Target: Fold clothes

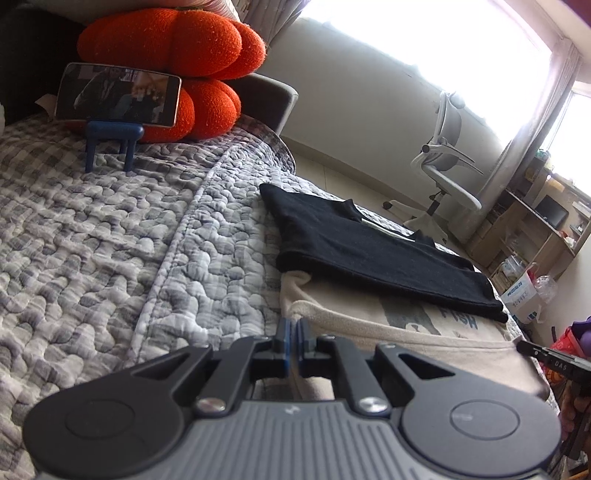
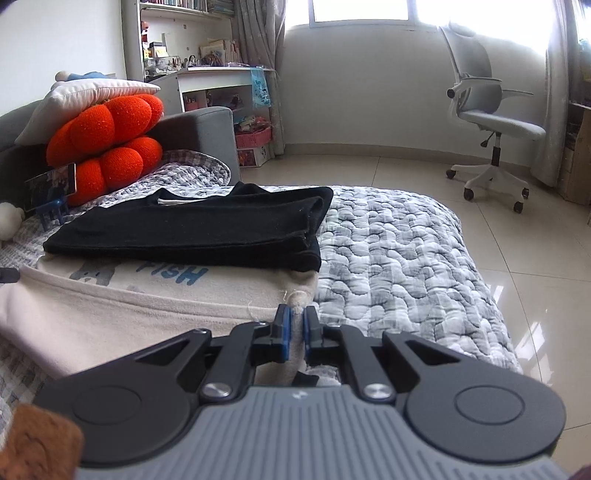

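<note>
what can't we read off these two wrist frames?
- Cream garment: print partly under the folded black garment, both views.
- Left gripper: what its closed pads pinch is unclear.
- Phone screen: too small.
- Window: blown out.
</note>
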Demonstrator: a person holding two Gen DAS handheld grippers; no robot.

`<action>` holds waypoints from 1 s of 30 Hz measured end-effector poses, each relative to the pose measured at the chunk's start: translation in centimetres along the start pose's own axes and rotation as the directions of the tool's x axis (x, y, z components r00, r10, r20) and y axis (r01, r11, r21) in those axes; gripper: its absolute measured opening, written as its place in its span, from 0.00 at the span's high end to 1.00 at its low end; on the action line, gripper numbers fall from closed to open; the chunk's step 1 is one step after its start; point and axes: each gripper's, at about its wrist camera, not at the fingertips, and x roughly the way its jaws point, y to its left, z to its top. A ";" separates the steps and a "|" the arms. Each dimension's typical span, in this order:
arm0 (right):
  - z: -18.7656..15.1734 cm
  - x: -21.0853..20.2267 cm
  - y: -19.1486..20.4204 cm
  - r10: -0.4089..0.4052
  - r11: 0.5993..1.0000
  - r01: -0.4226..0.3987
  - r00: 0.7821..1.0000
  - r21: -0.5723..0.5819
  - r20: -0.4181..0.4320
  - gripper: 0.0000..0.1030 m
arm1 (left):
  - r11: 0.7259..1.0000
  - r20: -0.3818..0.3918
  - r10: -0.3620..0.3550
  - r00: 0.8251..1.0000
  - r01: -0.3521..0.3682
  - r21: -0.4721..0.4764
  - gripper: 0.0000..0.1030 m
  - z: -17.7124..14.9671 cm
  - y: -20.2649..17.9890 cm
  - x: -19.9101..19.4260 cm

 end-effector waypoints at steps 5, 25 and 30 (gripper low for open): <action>1.1 -1.2 0.5 -0.010 1.000 0.010 0.997 0.000 0.082 0.93 | 1.000 0.055 0.024 0.998 -0.024 -0.004 0.97 1.0 -0.3 -0.9; -0.3 -0.4 -0.9 0.066 0.991 -0.064 0.998 0.119 -0.013 0.70 | 0.997 -0.080 -0.076 0.994 0.078 0.024 0.78 -0.3 -2.0 1.2; -0.7 -0.4 -0.1 0.034 0.997 -0.034 0.999 0.072 0.006 0.90 | 0.993 -0.047 0.007 0.999 -0.001 0.119 0.98 -0.7 -3.2 0.8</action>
